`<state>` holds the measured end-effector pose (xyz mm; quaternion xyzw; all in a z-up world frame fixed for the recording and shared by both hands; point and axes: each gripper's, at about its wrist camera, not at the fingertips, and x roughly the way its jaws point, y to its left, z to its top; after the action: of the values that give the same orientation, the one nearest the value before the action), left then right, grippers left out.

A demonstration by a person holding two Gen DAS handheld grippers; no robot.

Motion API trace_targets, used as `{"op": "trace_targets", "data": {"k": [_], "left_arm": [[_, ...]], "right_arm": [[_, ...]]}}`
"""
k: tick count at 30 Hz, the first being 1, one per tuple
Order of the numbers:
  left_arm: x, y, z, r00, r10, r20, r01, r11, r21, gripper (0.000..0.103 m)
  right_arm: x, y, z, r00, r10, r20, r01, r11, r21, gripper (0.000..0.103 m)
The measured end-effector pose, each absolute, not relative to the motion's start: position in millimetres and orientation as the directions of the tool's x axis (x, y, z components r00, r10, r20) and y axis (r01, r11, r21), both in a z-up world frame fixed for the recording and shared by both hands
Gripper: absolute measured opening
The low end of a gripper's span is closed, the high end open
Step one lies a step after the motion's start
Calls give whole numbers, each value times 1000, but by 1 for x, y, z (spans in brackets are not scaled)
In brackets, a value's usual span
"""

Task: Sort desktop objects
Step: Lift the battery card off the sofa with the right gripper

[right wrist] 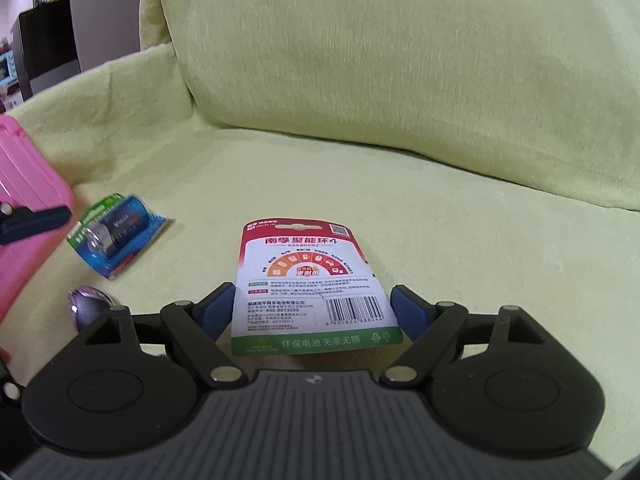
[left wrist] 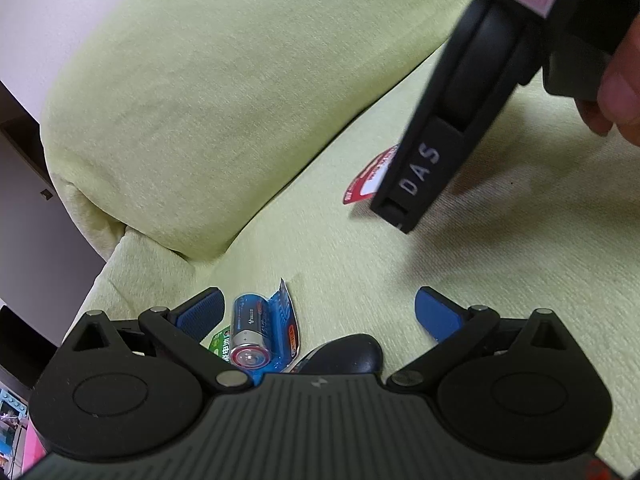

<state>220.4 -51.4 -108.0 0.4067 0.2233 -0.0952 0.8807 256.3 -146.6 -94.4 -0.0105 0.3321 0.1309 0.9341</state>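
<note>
Closing squarely matters: the right gripper (right wrist: 311, 307) stands wide open, holding nothing, its fingers (right wrist: 218, 308) flanking the red battery card (right wrist: 310, 284) lying flat on the sofa seat (right wrist: 480, 248); the left gripper (left wrist: 318, 316), equally spread and empty, has the blue battery pack (left wrist: 260, 332) between its fingers.

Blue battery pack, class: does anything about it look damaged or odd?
Yes. The blue battery pack lies on the green cushion with its backing card torn and bent upward at one corner, and only one battery shows inside. It lies just ahead of the open left tongs.
</note>
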Motion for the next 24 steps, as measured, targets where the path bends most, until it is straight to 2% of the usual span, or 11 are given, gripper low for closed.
{"op": "trace_targets", "data": {"k": [10, 15, 21, 24], "left_arm": [[221, -49, -107, 882, 5, -471, 351, 660, 664, 102], [218, -48, -102, 875, -48, -482, 379, 686, 620, 102], [216, -35, -92, 836, -210, -507, 469, 752, 462, 102], [217, -24, -88, 816, -267, -513, 497, 778, 385, 99]], "right_arm": [[246, -140, -87, 736, 300, -606, -298, 949, 108, 81], [239, -141, -82, 737, 326, -592, -311, 941, 132, 81], [231, -149, -73, 726, 432, -535, -369, 901, 226, 81], [228, -150, -70, 716, 466, -520, -395, 884, 248, 81]]}}
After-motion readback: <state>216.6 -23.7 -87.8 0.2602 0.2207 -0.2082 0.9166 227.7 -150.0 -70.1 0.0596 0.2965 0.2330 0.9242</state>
